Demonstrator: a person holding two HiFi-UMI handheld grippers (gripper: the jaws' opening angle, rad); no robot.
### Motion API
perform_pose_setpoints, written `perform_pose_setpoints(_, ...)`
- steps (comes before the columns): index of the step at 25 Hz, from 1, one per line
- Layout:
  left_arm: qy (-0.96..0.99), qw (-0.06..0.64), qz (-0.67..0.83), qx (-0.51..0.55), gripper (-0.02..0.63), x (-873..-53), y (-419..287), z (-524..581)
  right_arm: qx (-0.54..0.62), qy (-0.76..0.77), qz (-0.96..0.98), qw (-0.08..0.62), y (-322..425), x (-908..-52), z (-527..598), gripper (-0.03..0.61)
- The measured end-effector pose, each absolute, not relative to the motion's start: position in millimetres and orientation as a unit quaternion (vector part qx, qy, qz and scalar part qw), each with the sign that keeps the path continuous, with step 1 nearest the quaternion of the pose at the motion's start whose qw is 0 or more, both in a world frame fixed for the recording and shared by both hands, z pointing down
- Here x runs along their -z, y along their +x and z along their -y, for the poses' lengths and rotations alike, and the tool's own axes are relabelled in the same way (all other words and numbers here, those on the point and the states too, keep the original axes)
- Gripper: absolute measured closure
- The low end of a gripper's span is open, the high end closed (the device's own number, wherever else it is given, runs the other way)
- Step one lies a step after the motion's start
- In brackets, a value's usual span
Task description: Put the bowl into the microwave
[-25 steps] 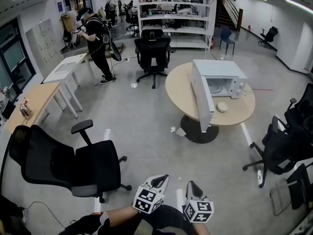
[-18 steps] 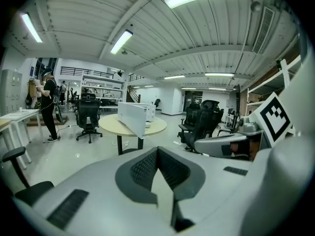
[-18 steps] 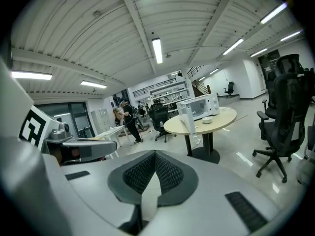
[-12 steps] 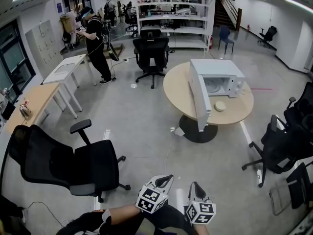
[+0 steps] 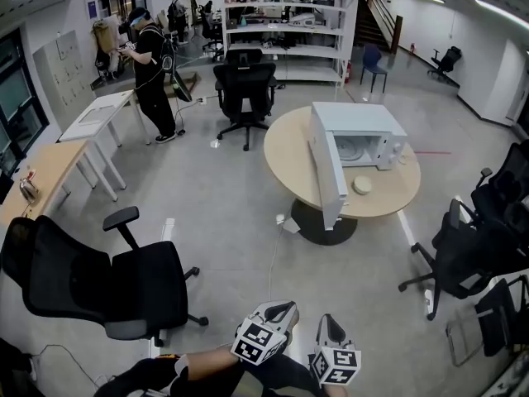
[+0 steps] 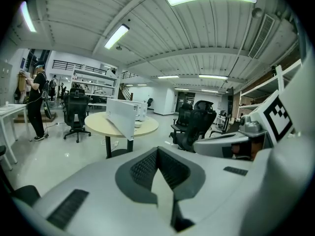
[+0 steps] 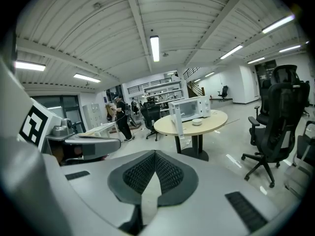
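The bowl [image 5: 362,185] sits on the round table [image 5: 291,151], just in front of the microwave [image 5: 355,119]. The microwave door [image 5: 326,176] stands wide open, so I think the inside is ready for the bowl to go in. The person is well away from the table, with bare floor in between.

The left gripper [image 5: 281,308] and the right gripper [image 5: 327,318] are held low and close to the body. They are side by side and both point toward the table. The jaws of each one are pressed together with nothing in them. That makes sense to me, as there is nothing to grab from this far off.

A black chair [image 5: 140,279] stands off to the left, out of the path. I guess the next job is to walk up to the table, open a gripper and take the bowl.
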State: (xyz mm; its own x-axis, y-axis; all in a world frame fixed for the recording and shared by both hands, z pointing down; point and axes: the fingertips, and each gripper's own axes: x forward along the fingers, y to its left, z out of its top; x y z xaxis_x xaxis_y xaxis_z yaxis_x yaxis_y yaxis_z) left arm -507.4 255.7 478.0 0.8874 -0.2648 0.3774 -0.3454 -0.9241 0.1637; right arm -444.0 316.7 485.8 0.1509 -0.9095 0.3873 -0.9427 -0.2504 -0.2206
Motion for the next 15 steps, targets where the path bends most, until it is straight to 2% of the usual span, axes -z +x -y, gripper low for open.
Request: perform_pose_setpoints(15, 0.972, 0.094, 0.124, -0.178, 0.568, -478.4, -406.1, -189.9, -0.245, 0.772, 0.584, 0.049, -350.0, -501.9, -252.6, 0.563)
